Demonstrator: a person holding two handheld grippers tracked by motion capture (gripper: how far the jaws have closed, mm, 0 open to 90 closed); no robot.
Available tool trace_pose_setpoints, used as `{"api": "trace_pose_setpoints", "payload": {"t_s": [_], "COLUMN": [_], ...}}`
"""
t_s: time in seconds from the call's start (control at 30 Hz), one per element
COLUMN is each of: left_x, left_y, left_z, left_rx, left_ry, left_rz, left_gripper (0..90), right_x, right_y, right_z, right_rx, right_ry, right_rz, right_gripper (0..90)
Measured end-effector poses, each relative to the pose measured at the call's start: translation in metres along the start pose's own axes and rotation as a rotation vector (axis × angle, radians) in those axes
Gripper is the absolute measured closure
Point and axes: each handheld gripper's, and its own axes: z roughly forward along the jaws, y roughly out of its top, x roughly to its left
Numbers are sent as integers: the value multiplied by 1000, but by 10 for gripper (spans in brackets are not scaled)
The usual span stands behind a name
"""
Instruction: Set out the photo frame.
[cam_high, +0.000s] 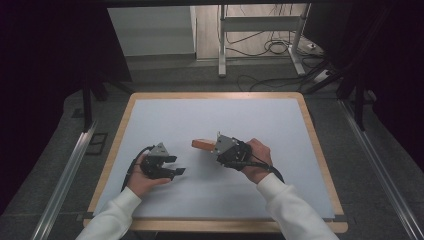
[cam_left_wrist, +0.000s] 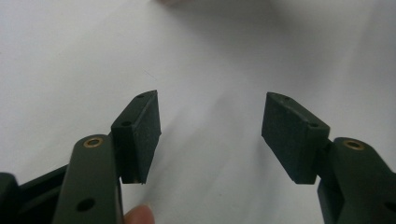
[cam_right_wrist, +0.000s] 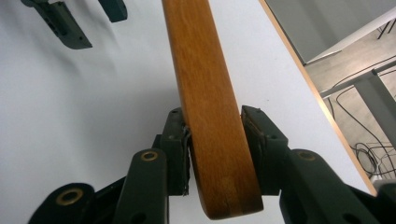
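Right gripper clamped on wooden block, held over the white table. Left gripper nearby, jaws wide apart, holding nothing.

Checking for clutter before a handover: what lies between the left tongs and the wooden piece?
Nothing: in the high view, bare white sheet separates the open left tongs from the wooden piece, gripped by the right tongs.

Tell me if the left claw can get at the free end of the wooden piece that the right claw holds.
Probably yes. The left claw is open and empty, and only bare white sheet lies between it and the wooden piece's free end, which points leftward out of the right claw.
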Motion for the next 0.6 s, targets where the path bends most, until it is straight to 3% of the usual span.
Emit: {"api": "trace_pose_setpoints", "payload": {"t_s": [0.3,0.47,0.6], "left_x": [1,1,0], "left_y": [-1,-1,-1], "left_z": [0,0,1], "left_rx": [-1,-1,-1], "left_ry": [2,2,0], "left_rz": [-2,-3,-4], "left_gripper": [367,367,367], "right_x": [-8,-6,-2], "right_y": [6,7,7], "right_z": [-3,-9,-19], "right_rx": [-11,-9,-27], "right_ry": [1,26,73], "right_rz": [-3,-12,9], "right_gripper": [686,689,691]}}
